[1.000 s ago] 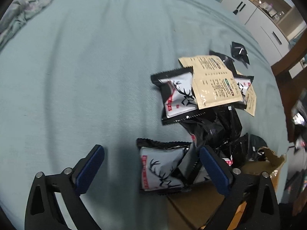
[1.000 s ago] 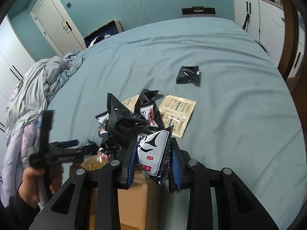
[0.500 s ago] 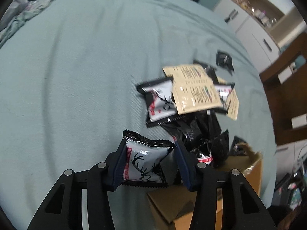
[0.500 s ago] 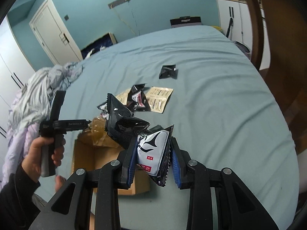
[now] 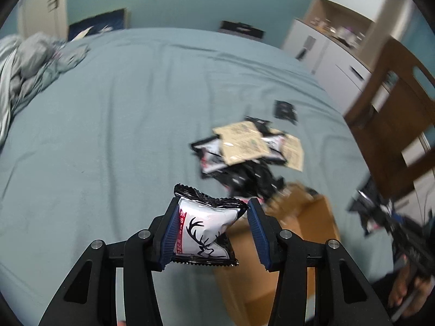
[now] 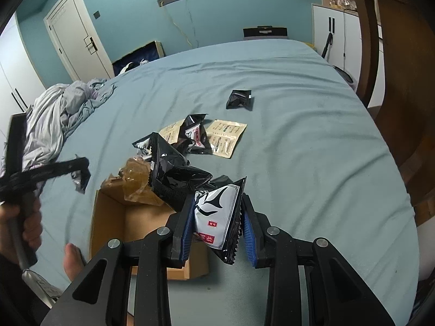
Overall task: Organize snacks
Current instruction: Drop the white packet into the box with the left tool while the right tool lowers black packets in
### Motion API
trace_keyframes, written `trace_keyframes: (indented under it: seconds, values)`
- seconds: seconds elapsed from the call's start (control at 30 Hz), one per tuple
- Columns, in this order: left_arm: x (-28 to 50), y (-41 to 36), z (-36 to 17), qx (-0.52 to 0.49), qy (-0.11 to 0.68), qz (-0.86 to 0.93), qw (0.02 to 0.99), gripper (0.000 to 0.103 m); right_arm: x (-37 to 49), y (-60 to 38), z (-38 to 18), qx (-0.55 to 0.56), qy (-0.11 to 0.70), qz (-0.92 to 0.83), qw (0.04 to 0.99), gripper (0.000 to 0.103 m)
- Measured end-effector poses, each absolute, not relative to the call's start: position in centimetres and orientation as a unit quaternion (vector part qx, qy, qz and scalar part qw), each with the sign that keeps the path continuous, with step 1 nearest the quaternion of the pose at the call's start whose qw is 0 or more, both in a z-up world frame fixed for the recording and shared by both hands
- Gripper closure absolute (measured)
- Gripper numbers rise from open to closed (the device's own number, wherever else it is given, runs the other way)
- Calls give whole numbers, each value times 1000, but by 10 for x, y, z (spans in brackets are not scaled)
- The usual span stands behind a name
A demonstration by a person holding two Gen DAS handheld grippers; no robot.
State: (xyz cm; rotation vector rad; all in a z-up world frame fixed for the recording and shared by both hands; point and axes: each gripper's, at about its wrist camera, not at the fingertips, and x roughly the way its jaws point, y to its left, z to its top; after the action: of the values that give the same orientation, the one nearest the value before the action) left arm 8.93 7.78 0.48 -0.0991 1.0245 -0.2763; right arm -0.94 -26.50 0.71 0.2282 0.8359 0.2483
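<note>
My left gripper (image 5: 210,232) is shut on a black and white deer-print snack packet (image 5: 204,231) and holds it above the bed, left of an open cardboard box (image 5: 288,247). My right gripper (image 6: 217,220) is shut on black and white snack packets (image 6: 214,217), with a black packet (image 6: 174,174) bunched against them, over the same box (image 6: 130,222). A pile of black packets and beige sachets (image 6: 201,135) lies on the blue bed beyond the box. The pile is also in the left wrist view (image 5: 244,149). One black packet (image 6: 239,99) lies apart, farther back.
The blue bed sheet (image 6: 299,135) spreads wide around the pile. A crumpled grey duvet (image 6: 59,114) lies at the left. A wooden chair (image 5: 394,119) and white cabinets (image 5: 334,54) stand at the right. The left gripper and its hand (image 6: 24,184) are at the left.
My left gripper has shut on the deer-print packet and lifted it off the bed. My right gripper has moved back over the box, still holding its packets.
</note>
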Motion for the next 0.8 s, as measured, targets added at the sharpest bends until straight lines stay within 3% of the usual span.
trace_keyframes:
  seconds: [0.6, 0.63, 0.73, 0.8]
  values:
    - [22, -4, -13, 80, 494, -190, 845, 52, -12, -253, 3, 82, 402, 147, 900, 73]
    - [23, -4, -14, 82, 494, -188, 845, 50, -12, -253, 4, 81, 400, 147, 901, 73]
    - [26, -2, -18, 79, 496, -180, 846, 27, -14, -252, 4, 80, 398, 150, 901, 73]
    - [26, 0, -17, 81, 489, -172, 851, 21, -14, -250, 3, 76, 399, 150, 902, 73]
